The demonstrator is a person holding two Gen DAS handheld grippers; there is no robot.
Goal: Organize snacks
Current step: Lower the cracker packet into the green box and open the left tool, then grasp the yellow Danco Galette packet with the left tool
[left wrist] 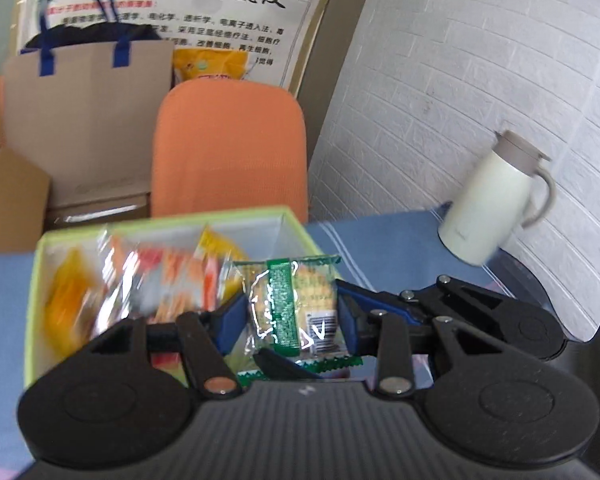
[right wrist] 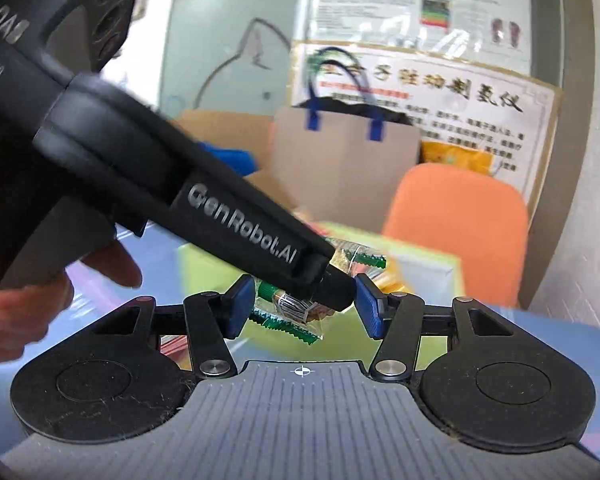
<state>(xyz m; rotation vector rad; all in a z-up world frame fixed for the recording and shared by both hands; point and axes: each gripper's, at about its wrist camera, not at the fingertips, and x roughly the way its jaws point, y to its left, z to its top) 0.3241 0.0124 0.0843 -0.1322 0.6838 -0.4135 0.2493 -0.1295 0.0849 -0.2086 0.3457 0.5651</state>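
one green-striped cracker packet (left wrist: pixel 296 304) pinched in the left claw (left wrist: pixel 290 312) above the snack box (left wrist: pixel 34 280); right claw (right wrist: pixel 302 306) wide; release next.

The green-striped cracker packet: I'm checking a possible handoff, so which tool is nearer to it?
Left. The left tool grips the green-striped cracker packet between its pads above the green box. The right tool is open, its pads either side of the packet, apparently not touching.

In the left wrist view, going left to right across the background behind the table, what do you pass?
Cardboard box → brown paper bag with blue handles → orange chair back → white brick-pattern wall → cream thermos jug, which stands on the table's right end.
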